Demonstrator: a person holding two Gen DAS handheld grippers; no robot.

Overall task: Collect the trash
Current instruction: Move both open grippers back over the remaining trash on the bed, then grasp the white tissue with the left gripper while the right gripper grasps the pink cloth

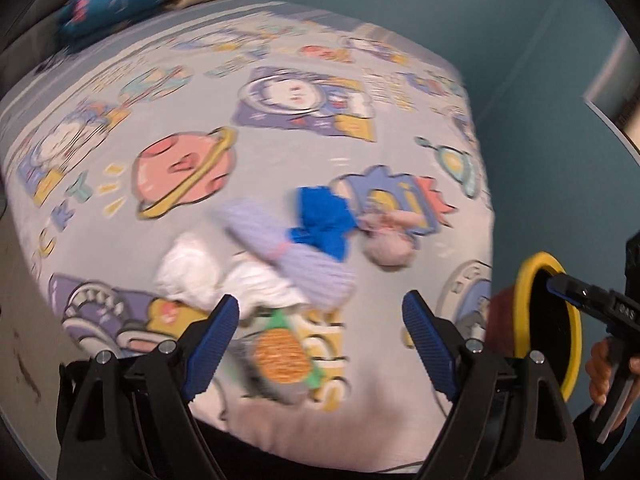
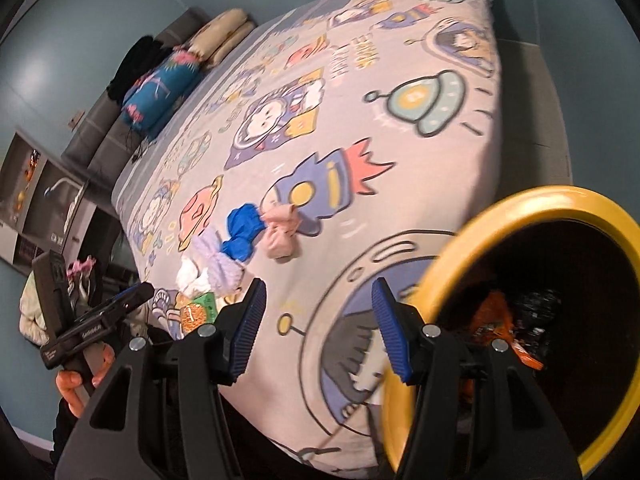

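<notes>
You hold your right gripper (image 2: 318,322) part-open, your left gripper (image 1: 320,330) wide and empty, beside the yellow-rimmed round bin (image 2: 520,208), ready for bed (image 1: 120,248) litter.

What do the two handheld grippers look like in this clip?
Both are alike: the left gripper and right gripper have black plastic frames with cut-outs, silver pivot screws and blue ribbed finger pads. Each has a black pistol-style handle with small white lettering, too blurred to read. No cables show.
</notes>
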